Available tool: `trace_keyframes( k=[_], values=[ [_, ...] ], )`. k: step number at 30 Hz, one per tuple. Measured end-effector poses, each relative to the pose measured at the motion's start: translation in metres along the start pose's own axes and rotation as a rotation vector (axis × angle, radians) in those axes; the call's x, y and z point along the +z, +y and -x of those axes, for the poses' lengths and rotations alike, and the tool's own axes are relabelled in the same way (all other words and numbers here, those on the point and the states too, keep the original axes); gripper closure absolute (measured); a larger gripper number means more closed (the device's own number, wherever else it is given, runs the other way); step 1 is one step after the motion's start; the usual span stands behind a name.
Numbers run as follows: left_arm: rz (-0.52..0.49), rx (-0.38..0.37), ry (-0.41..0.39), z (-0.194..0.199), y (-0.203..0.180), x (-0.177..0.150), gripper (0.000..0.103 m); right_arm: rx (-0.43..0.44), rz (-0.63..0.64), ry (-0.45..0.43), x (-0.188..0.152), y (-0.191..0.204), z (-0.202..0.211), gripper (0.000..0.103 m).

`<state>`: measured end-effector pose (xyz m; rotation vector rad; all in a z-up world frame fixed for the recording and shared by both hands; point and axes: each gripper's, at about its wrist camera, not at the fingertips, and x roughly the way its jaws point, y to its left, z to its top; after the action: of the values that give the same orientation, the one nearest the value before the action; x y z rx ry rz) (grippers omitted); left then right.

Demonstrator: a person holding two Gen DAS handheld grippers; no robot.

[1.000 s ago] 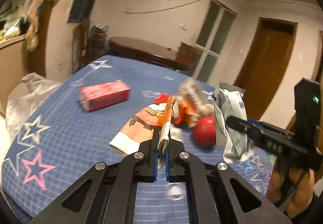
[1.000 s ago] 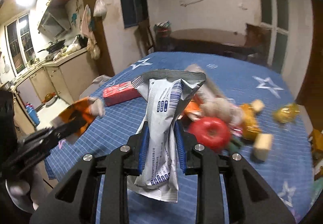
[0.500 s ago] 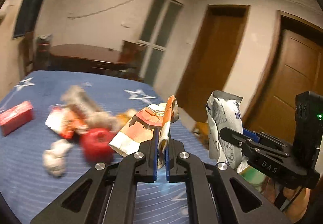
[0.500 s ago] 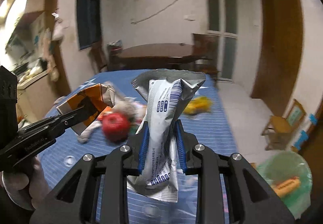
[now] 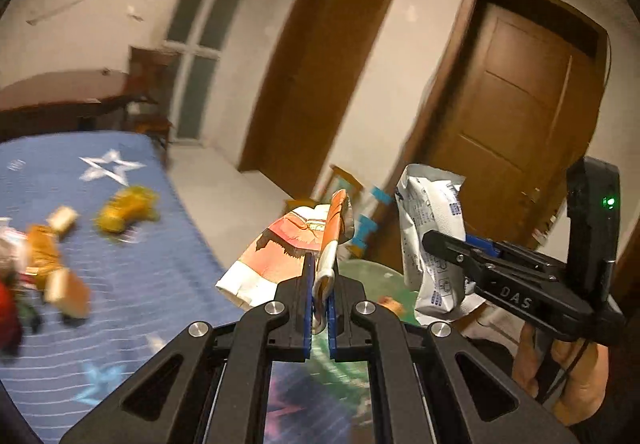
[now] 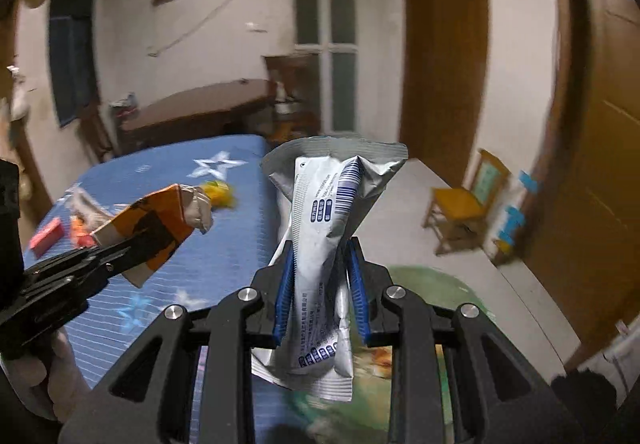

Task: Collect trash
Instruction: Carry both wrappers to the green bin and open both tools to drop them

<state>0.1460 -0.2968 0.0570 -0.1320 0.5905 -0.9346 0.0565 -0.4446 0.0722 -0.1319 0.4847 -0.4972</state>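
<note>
My left gripper (image 5: 318, 284) is shut on an orange and white snack wrapper (image 5: 288, 244) and holds it in the air past the table's right edge. It also shows in the right wrist view (image 6: 156, 220). My right gripper (image 6: 320, 284) is shut on a crumpled silver and white pouch (image 6: 328, 228), which also shows in the left wrist view (image 5: 432, 236). A green bag-lined bin (image 6: 432, 292) lies below both grippers, partly hidden by them. It shows in the left wrist view (image 5: 372, 272) with some trash inside.
The blue star-patterned table (image 5: 140, 276) holds a yellow wrapper (image 5: 124, 208), tan blocks and other scraps at the left. A red box (image 6: 46, 232) lies far left. A small wooden chair (image 6: 464, 204) and two brown doors stand beyond the bin.
Both grippers swung right with their trash, from over the table to above the green bin. Their grips have not changed.
</note>
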Motion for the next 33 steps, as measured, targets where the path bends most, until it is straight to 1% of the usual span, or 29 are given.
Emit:
trace_keyframes(
  k=[4, 7, 10, 13, 17, 21, 26, 30, 31, 32, 33],
  values=[
    [-0.009, -0.055, 0.076, -0.052, -0.026, -0.004, 0.097, -0.044, -0.055, 0.070, -0.013, -0.039, -0.017, 0.079],
    [-0.002, -0.087, 0.147, -0.094, -0.040, -0.013, 0.097, -0.066, -0.093, 0.121, -0.027, -0.063, -0.032, 0.079],
    [0.010, -0.087, 0.201, -0.131, -0.041, -0.021, 0.097, -0.071, -0.132, 0.176, -0.042, -0.083, -0.049, 0.079],
    [0.014, -0.074, 0.254, -0.164, -0.045, -0.032, 0.097, -0.074, -0.142, 0.215, -0.053, -0.088, -0.058, 0.078],
    [0.025, -0.069, 0.302, -0.197, -0.047, -0.045, 0.097, -0.071, -0.156, 0.262, -0.067, -0.097, -0.070, 0.078],
    [0.039, -0.051, 0.337, -0.225, -0.035, -0.056, 0.097, -0.067, -0.164, 0.289, -0.075, -0.105, -0.080, 0.078],
    [0.033, -0.047, 0.345, -0.246, -0.034, -0.066, 0.097, -0.063, -0.166, 0.297, -0.077, -0.109, -0.082, 0.077],
    [0.033, -0.046, 0.338, -0.248, -0.034, -0.066, 0.097, -0.061, -0.167, 0.295, -0.078, -0.112, -0.082, 0.073],
    [0.033, -0.046, 0.335, -0.240, -0.035, -0.068, 0.096, -0.059, -0.169, 0.293, -0.078, -0.113, -0.082, 0.072],
    [0.031, -0.048, 0.333, -0.242, -0.036, -0.067, 0.095, -0.061, -0.171, 0.290, -0.077, -0.114, -0.081, 0.067],
    [0.029, -0.049, 0.332, -0.238, -0.035, -0.066, 0.090, -0.060, -0.175, 0.289, -0.077, -0.114, -0.081, 0.054]
  ],
)
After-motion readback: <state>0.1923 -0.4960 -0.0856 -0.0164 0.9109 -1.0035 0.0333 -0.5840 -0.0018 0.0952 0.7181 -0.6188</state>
